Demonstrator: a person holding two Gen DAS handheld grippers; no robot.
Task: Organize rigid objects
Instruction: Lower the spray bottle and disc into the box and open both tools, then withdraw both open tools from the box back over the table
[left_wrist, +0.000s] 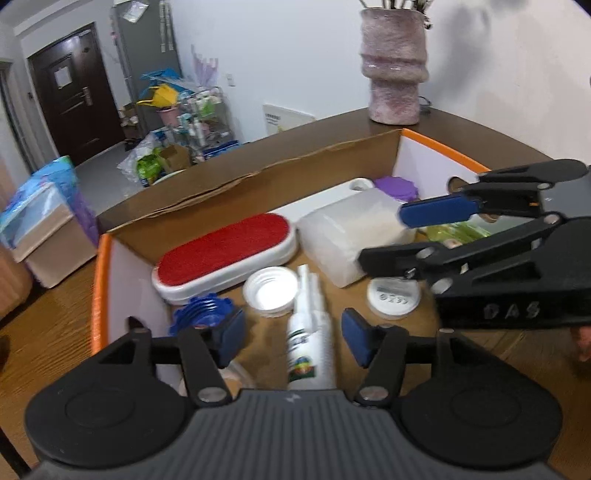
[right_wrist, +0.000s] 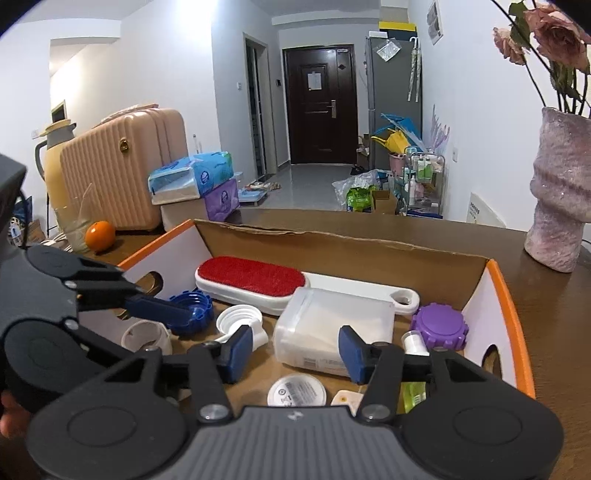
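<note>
Left wrist view shows our left gripper (left_wrist: 293, 338) with its jaws parted and nothing pressed between the 2 blue pads; a white spray bottle (left_wrist: 310, 354) lies lengthwise in the gap, touching neither pad as far as we can tell. Right wrist view shows our right gripper (right_wrist: 295, 354) likewise parted and empty, poised over a translucent plastic container (right_wrist: 332, 328). Both tools hang inside the cardboard box (left_wrist: 258, 177), which sits on a wooden table (left_wrist: 48, 332). Around the bottle we see a white cap (left_wrist: 271, 291) just beside its nozzle, a blue ribbed lid (left_wrist: 201, 314) near the left pad, and a red-faced lint brush (left_wrist: 225, 254) further back; a purple lid (right_wrist: 439, 326) rests in the far corner. We judge the bottle light, stiff and smooth, likely to roll or slip, so we would close across its round body near the label rather than on the thin nozzle. We judge the container light but broad and somewhat flexible; taking it across its narrower span seems safest.
</note>
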